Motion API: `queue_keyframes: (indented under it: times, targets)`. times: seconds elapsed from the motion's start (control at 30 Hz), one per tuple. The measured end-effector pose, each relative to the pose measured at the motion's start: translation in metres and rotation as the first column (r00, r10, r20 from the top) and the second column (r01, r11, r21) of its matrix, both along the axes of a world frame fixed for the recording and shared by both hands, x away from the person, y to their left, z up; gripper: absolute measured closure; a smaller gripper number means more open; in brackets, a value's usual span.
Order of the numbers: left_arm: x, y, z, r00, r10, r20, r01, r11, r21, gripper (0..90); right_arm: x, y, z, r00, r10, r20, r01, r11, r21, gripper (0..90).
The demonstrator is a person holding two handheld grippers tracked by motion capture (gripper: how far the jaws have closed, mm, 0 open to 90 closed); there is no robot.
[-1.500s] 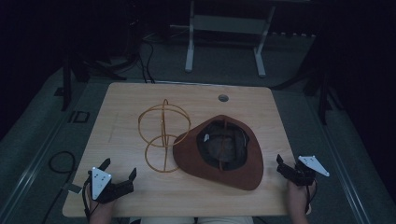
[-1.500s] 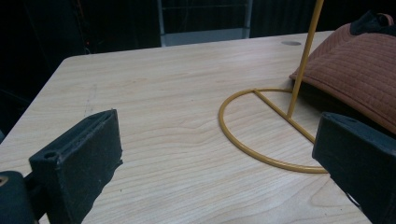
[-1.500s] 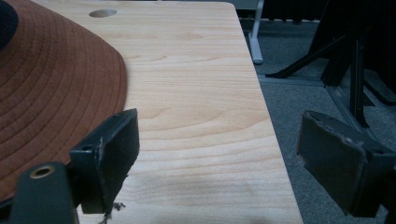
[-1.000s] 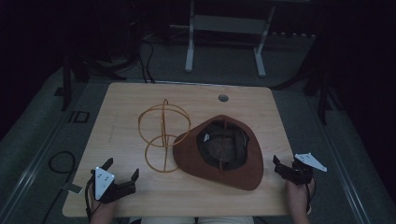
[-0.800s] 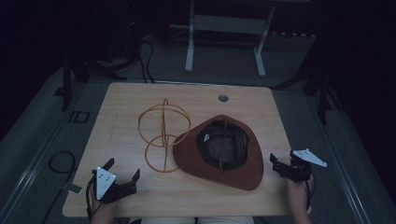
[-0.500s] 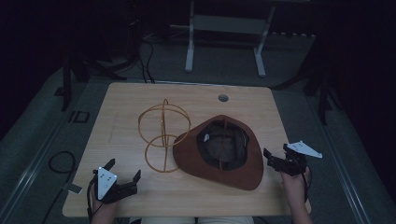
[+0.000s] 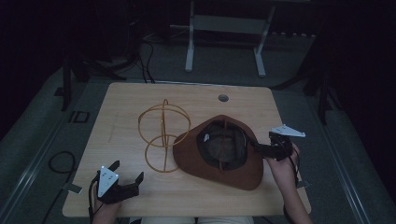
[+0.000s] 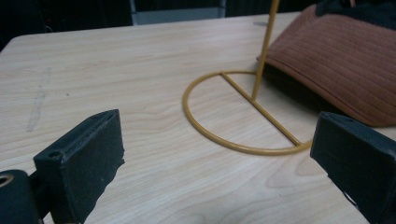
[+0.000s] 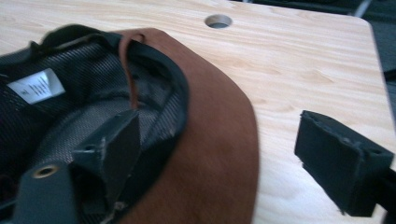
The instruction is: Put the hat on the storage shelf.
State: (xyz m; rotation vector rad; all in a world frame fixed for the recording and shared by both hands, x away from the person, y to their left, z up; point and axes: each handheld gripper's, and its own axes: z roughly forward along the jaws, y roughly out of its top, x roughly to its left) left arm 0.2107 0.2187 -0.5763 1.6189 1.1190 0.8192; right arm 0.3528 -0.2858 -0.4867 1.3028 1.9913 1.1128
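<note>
The hat (image 7: 219, 151) is lying crown-down on the surface's right half, touching the stand (image 7: 163, 135). The right gripper (image 9: 224, 163) is straddling its right brim, fingers apart. Close squarely on the brim. The left gripper (image 7: 122, 179) is waiting near-left, fingers apart.

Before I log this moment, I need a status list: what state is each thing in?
Hat: upside down on the table, crown opening up, brim between the right gripper's open jaws.
Stand: upright, bare, its base ring partly under the brim.
Right gripper: open, astride the brim.
Left gripper: open, holding nothing, near the table's front edge.
</note>
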Motion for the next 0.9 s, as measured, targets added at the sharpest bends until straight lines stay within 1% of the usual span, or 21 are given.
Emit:
queue_keyframes:
  times: [0.03,0.07,0.1,0.17,0.2,0.23,0.3,0.33,0.4,0.47,0.53,0.63,0.77,0.83,0.9]
  targets:
    - [0.000,-0.001,0.001,1.0000,-0.004,-0.001,0.004,1.0000,0.007,3.3,0.002,0.003,0.000,1.0000,0.008,0.003,-0.008,1.000,0.008,12.3]
    - [-0.001,-0.002,0.002,1.0000,0.000,-0.002,0.000,0.9999,0.014,3.3,0.005,0.008,0.000,0.9999,0.017,0.001,-0.017,1.000,-0.010,12.2]
    - [-0.001,-0.003,0.002,1.0000,0.000,-0.005,0.000,0.9998,0.021,3.3,0.007,0.012,0.000,0.9999,0.011,0.002,-0.011,1.000,-0.026,12.3]
    - [-0.001,-0.004,0.003,0.9998,-0.003,-0.019,0.004,0.9993,0.038,3.4,0.013,0.019,-0.002,0.9993,0.030,-0.021,-0.030,0.999,-0.014,12.8]
    - [-0.002,-0.005,0.003,0.9996,-0.004,-0.027,0.005,0.9990,0.045,3.4,0.016,0.023,-0.003,0.9991,0.034,-0.026,-0.034,0.999,-0.028,13.8]
    - [-0.002,-0.005,0.002,0.9993,-0.020,-0.033,0.022,0.9985,0.049,3.4,0.019,0.026,-0.004,0.9986,0.042,-0.032,-0.044,0.998,-0.037,13.8]
    - [-0.002,-0.005,0.002,0.9987,-0.033,-0.040,0.035,0.9980,0.052,3.4,0.025,0.033,-0.006,0.9978,0.049,-0.045,-0.051,0.997,-0.052,14.9]
    - [-0.002,-0.006,0.002,0.9983,-0.040,-0.042,0.043,0.9978,0.051,3.4,0.029,0.037,-0.007,0.9976,0.050,-0.047,-0.053,0.996,-0.067,14.8]
    - [-0.002,-0.006,0.003,0.9980,-0.047,-0.042,0.049,0.9972,0.057,3.4,0.036,0.042,-0.010,0.9968,0.050,-0.061,-0.055,0.995,-0.078,15.4]
    - [-0.003,-0.007,0.003,0.9979,-0.050,-0.041,0.052,0.9971,0.055,3.4,0.043,0.047,-0.013,0.9964,0.046,-0.071,-0.053,0.994,-0.096,15.8]
    - [-0.003,-0.007,0.003,0.9976,-0.055,-0.042,0.057,0.9967,0.057,3.4,0.049,0.052,-0.017,0.9956,0.042,-0.083,-0.051,0.993,-0.104,18.9]
    - [-0.003,-0.007,0.004,0.9971,-0.060,-0.047,0.062,0.9968,0.051,3.4,0.058,0.058,-0.024,0.9945,0.032,-0.100,-0.046,0.989,-0.138,21.2]
    - [-0.004,-0.007,0.004,0.9964,-0.070,-0.049,0.072,0.9964,0.045,3.4,0.066,0.063,-0.034,0.9920,0.007,-0.126,-0.031,0.982,-0.185,23.1]
    - [-0.004,-0.008,0.004,0.9961,-0.070,-0.054,0.073,0.9960,0.053,3.4,0.068,0.064,-0.039,0.9905,-0.007,-0.137,-0.021,0.980,-0.197,25.0]
    - [-0.003,-0.009,0.003,0.9952,-0.072,-0.067,0.076,0.9954,0.059,3.5,0.070,0.066,-0.045,0.9882,-0.016,-0.153,-0.018,0.975,-0.220,25.4]
